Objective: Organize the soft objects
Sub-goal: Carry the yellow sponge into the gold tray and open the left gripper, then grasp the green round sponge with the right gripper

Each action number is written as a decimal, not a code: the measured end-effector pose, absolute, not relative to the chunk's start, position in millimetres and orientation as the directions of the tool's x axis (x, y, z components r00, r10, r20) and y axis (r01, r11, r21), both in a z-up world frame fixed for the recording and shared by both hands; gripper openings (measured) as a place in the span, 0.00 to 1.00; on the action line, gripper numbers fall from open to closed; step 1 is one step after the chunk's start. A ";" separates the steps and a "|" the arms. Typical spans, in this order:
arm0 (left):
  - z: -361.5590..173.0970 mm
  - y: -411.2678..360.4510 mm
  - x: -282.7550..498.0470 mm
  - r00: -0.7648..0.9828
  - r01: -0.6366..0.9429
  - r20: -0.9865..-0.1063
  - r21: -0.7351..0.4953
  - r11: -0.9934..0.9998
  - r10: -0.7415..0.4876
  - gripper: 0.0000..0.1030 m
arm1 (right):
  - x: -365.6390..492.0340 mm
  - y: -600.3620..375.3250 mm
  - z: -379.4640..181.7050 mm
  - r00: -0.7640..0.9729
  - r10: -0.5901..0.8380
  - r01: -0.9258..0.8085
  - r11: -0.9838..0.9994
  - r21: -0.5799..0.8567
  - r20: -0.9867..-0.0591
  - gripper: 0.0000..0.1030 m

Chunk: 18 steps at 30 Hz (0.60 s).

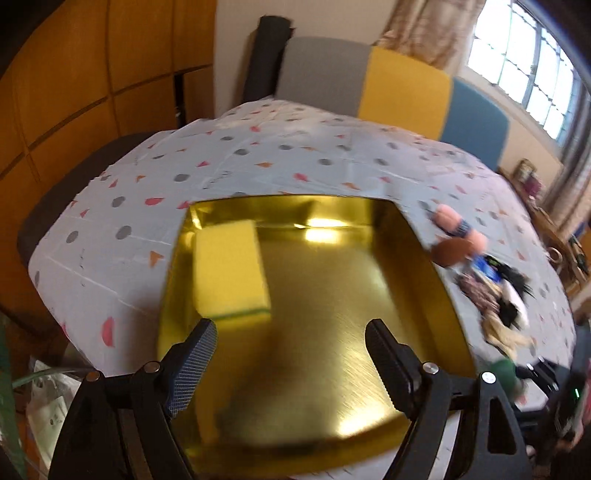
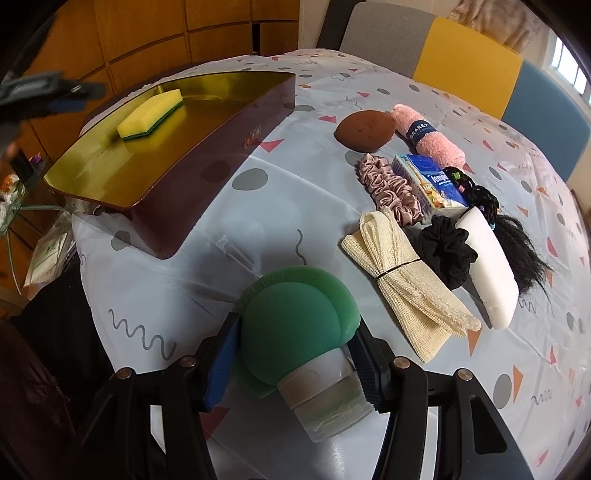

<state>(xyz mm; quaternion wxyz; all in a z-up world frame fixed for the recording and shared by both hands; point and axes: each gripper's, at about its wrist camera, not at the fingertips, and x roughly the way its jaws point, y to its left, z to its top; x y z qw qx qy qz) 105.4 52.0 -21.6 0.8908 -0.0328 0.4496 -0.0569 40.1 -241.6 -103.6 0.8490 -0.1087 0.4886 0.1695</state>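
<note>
Green squashy silicone bottle (image 2: 301,332), pinched at its belly by the right gripper (image 2: 291,363), looks light and yielding; the left gripper (image 1: 291,365) gapes empty.

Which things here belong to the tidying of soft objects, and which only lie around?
Job: gold tray, yellow sponge in it, green silicone bottle in right gripper, pink towel, pink scrunchie, mesh cloth, left gripper.

Around: chair, wooden cabinet.

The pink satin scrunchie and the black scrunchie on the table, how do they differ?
The pink satin scrunchie is glossy and stretched long; the black scrunchie is matte and bunched round. The pink one lies farther from the right-wrist camera, the black one against the white oblong bar. Both are gathered fabric rings.
</note>
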 end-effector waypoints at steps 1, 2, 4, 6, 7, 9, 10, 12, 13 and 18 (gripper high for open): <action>-21.7 46.4 97.7 0.589 0.091 -0.795 -0.116 0.989 -0.148 0.82 | 40.2 -242.1 -103.1 0.463 0.183 -0.389 0.921 -0.013 -0.867 0.55; -22.2 41.0 91.2 0.589 0.111 -0.792 -0.118 0.987 -0.161 0.82 | 40.3 -242.5 -102.9 0.463 0.182 -0.385 0.923 -0.011 -0.867 0.55; -23.3 33.1 83.0 0.587 0.141 -0.791 -0.112 0.984 -0.174 0.82 | 40.2 -242.7 -101.8 0.466 0.173 -0.363 0.932 -0.009 -0.868 0.54; -25.4 27.1 78.0 0.589 0.173 -0.786 -0.106 0.979 -0.189 0.82 | 38.9 -240.9 -100.3 0.476 0.156 -0.338 0.941 -0.017 -0.865 0.53; -26.6 25.5 76.0 0.588 0.179 -0.786 -0.105 0.978 -0.192 0.82 | 38.3 -240.3 -99.7 0.481 0.149 -0.327 0.945 -0.019 -0.864 0.52; -25.9 21.3 68.6 0.588 0.187 -0.784 -0.106 0.977 -0.198 0.82 | 38.1 -240.6 -99.6 0.487 0.139 -0.297 0.955 -0.014 -0.862 0.51; -25.2 20.0 65.5 0.589 0.194 -0.782 -0.105 0.975 -0.202 0.82 | 38.1 -241.1 -99.3 0.491 0.137 -0.282 0.959 -0.008 -0.861 0.51; -23.7 19.8 60.9 0.600 0.193 -0.777 -0.090 0.977 -0.190 0.82 | 37.9 -243.1 -96.5 0.501 0.140 -0.250 0.968 0.012 -0.854 0.51; -22.4 20.6 59.0 0.606 0.191 -0.774 -0.083 0.978 -0.184 0.82 | 38.1 -243.5 -95.4 0.503 0.143 -0.240 0.970 0.021 -0.852 0.51; -19.9 27.6 50.7 0.609 0.177 -0.773 -0.088 0.980 -0.180 0.82 | 38.5 -246.5 -94.1 0.511 0.141 -0.190 0.981 0.049 -0.848 0.51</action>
